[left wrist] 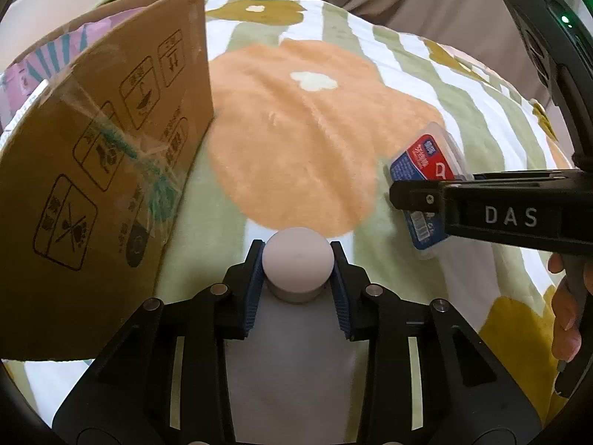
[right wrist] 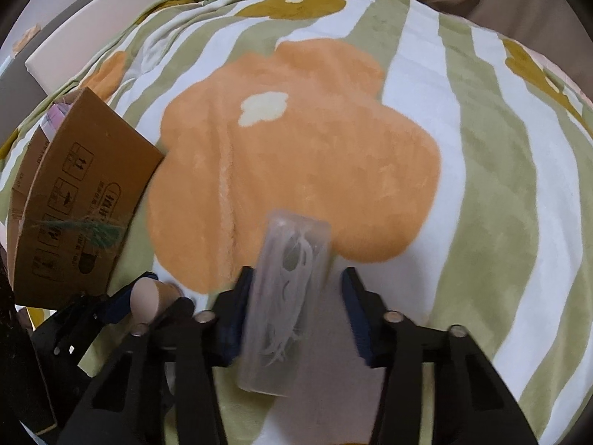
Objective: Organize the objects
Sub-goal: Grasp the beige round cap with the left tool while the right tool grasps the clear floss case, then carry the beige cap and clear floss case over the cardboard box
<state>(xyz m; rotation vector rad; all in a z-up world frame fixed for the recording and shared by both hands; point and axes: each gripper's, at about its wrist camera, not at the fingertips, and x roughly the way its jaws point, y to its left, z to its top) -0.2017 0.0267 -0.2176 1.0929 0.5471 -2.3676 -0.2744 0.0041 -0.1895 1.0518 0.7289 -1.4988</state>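
Cardboard fills the left side of the left wrist view: a brown box [left wrist: 100,170] stands on the bed with a flap raised, printed with a row of black handling pictograms in rounded squares, one showing paired up arrows, and crossed by clear tape with green print. Small printed characters run beside the pictograms but are too small to read. Inside the box a pink and teal package [left wrist: 55,55] shows over the edge.

A fleecy blanket [left wrist: 304,141] with green and white stripes and a large orange flower covers the bed.

The left gripper [left wrist: 298,256] is clamped on a pale, round-capped bottle [left wrist: 296,263], its blue pads pressing either side of the cap, just beside the box's near corner. In the right wrist view the same cap [right wrist: 148,298] shows at lower left, close under the box [right wrist: 78,204].

The right gripper [right wrist: 296,285] stands with its jaws apart; a clear plastic case [right wrist: 287,296] holding white floss picks touches the left pad, with a gap to the right pad. Seen from the left wrist camera, this case [left wrist: 426,178] carries a blue and red label with white characters and a barcode, and the black gripper body [left wrist: 511,215] over it reads "DAS"
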